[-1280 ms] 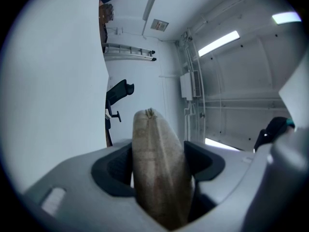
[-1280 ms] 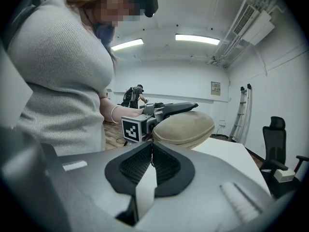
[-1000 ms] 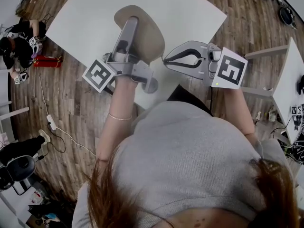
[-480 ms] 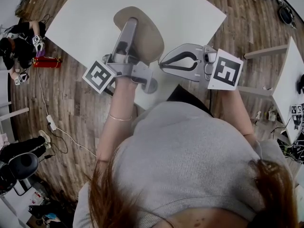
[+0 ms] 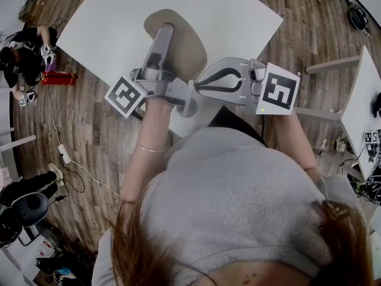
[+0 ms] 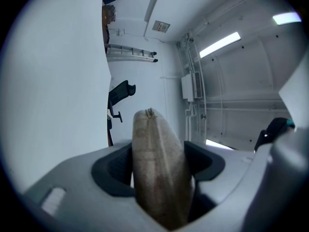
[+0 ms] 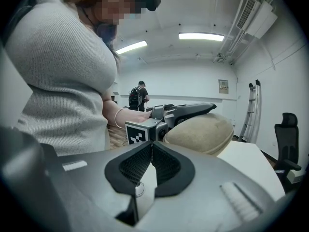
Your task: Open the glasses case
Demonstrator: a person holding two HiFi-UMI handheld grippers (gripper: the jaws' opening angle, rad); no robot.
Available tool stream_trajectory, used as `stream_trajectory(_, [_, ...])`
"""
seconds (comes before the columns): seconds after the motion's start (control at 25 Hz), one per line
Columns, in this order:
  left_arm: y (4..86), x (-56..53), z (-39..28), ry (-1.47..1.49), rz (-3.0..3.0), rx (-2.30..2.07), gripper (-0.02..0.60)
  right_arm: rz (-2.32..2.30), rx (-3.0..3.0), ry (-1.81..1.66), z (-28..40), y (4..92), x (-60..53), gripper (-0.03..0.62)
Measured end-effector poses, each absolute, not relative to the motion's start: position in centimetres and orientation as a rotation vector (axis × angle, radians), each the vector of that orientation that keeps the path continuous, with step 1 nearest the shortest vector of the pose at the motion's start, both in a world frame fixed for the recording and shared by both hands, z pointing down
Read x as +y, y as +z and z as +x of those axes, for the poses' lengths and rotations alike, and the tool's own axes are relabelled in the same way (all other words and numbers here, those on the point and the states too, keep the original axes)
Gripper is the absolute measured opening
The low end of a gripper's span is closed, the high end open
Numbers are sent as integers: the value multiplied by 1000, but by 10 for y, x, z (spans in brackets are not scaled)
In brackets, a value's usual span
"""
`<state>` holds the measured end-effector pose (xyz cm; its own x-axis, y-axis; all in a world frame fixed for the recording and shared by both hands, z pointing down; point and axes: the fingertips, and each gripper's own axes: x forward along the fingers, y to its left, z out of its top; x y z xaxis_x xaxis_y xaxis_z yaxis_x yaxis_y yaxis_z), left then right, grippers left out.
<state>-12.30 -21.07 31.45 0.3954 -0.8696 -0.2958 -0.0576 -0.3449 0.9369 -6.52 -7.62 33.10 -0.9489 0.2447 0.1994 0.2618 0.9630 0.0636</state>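
Left gripper [image 5: 162, 37] clamps the glasses case [image 5: 184, 46]; right gripper [image 5: 197, 87], fingers [image 7: 166, 166] pressed together, sits beside its rim (likely light, stiff; pry the seam).

Your white tabletop [image 5: 113, 22] stands on a wood-plank floor [image 5: 89, 130] (a white cable [image 5: 64, 154] trails across it), with a second white table [image 5: 364, 100] off to your right. The walls [image 7: 183, 81] are white and strip lights [image 7: 200, 36] glow on the ceiling. A ladder [image 7: 251, 110] leans against the far wall, a black office chair [image 7: 284, 139] near it.
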Motion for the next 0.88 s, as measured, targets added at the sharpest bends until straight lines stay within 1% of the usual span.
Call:
stream_trajectory(0.32, [313,-207,-127,-1101,1705,-820,316,-349,-2900,-203,-64,336,-75,15])
stream_trajectory(0.44, [313,-206,-138,-1148,1683,-824,316,-232,-2953,-92,-54,335,-81,33])
stream_trajectory(0.52, [310,-205,-144,-1160,1695,-825,316,-125,-2980,55,-42,335,-92,94])
stream_trajectory(0.6, [305,-203,-144,-1163,1720,-802,316,-38,-3027,241,-31,331,-109,213])
stream_trajectory(0.64, [302,-201,-141,-1165,1732,-782,316,4,-3067,387,-30,327,-119,247])
stream_trajectory(0.76, [301,-198,-129,-1157,1770,-734,316,59,-3120,926,-38,320,-141,258])
stream_trajectory(0.88, [310,-196,-128,-1123,1818,-731,316,54,-3059,1329,-55,326,-147,267])
